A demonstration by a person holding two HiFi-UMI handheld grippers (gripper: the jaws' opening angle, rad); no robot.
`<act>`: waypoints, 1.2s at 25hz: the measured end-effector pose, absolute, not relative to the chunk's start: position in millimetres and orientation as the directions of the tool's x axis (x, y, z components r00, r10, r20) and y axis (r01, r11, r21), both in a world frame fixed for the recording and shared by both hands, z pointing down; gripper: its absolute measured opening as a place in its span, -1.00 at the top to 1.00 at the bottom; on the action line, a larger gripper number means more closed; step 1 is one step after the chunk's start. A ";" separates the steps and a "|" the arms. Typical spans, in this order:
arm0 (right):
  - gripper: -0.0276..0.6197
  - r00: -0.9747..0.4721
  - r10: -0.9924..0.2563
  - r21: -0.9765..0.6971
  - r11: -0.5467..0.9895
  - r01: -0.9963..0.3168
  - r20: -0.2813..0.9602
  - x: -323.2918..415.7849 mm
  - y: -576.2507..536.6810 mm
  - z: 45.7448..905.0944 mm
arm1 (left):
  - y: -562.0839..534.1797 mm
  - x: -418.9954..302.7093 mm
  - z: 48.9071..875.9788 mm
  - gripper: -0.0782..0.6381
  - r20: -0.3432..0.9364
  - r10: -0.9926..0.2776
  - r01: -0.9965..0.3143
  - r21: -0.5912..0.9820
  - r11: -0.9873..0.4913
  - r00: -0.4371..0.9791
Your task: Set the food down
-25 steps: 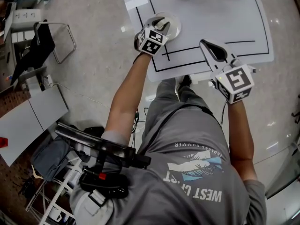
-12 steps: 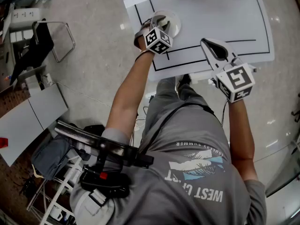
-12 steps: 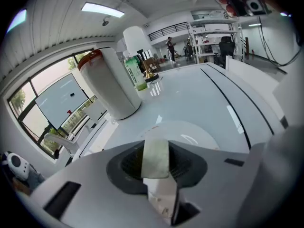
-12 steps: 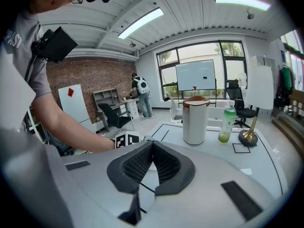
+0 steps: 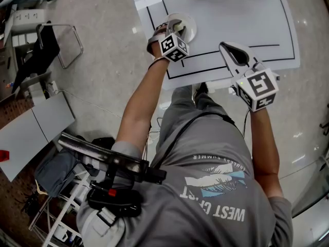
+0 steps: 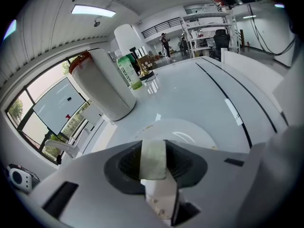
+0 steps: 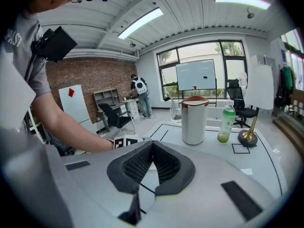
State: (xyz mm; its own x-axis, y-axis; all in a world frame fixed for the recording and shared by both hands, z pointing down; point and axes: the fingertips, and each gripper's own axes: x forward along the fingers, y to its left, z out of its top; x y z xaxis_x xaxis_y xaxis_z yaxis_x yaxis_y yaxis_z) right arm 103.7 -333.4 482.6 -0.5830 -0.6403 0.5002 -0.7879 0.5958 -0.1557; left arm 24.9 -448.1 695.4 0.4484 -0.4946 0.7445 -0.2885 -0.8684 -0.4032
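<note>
L gripper (image 5: 176, 27) is pinching the food (image 6: 153, 159), a pale, flat strip standing upright betw. the two dark pads (image 6: 186, 164). It's clamped from both sides, w/ its top edge poking just past the tips. From the head view I see that gripper over the near-left part of the white plate (image 5: 193, 31), which sits in the table's (image 5: 247, 24) left-hand marked box. In the L gripper view the plate (image 6: 192, 131) shows right beyond the jaws. Can't tell if the strip touches the plate or hangs just above it.

R gripper (image 7: 151, 145) is off to the right and nearer me, over the table's front edge, well apart from the plate. Its jaws are pressed together at the tips, nothing betw. them.

Further back on the table: a white canister (image 7: 194, 120) w/ a brown lid, a green bottle (image 7: 226, 124) just beside it, and a brass stand (image 7: 248, 136) in a small black-outlined square. All upright, well apart from both grippers.
</note>
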 end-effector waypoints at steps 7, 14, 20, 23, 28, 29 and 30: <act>0.90 -0.587 -0.640 -0.152 0.602 -0.784 0.495 113.1 -332.9 478.2 | -436.4 28.7 695.6 0.49 0.770 -0.448 -0.295 -0.345 -0.891 0.454; 0.90 -0.597 -0.638 -0.151 0.611 -0.777 0.486 118.6 -332.2 472.5 | -428.9 28.3 693.7 0.34 0.796 -0.394 -0.326 -0.262 -0.908 0.459; 0.90 -0.600 -0.643 -0.150 0.613 -0.776 0.477 123.9 -329.8 467.6 | -420.1 23.8 691.3 0.18 0.811 -0.354 -0.376 -0.181 -0.909 0.466; 0.90 -0.603 -0.644 -0.148 0.616 -0.774 0.471 125.8 -327.7 464.9 | -417.6 19.2 689.9 0.17 0.812 -0.351 -0.398 -0.162 -0.903 0.466; 0.90 -0.603 -0.646 -0.147 0.616 -0.774 0.468 130.0 -324.0 462.3 | -413.1 15.7 689.5 0.16 0.821 -0.327 -0.420 -0.120 -0.900 0.467; 0.90 -0.603 -0.645 -0.147 0.617 -0.773 0.468 130.1 -322.5 462.4 | -412.1 15.1 689.6 0.16 0.823 -0.326 -0.421 -0.119 -0.899 0.465; 0.90 -0.604 -0.644 -0.147 0.618 -0.772 0.469 129.8 -320.7 462.5 | -411.2 14.5 690.0 0.16 0.823 -0.327 -0.421 -0.121 -0.899 0.463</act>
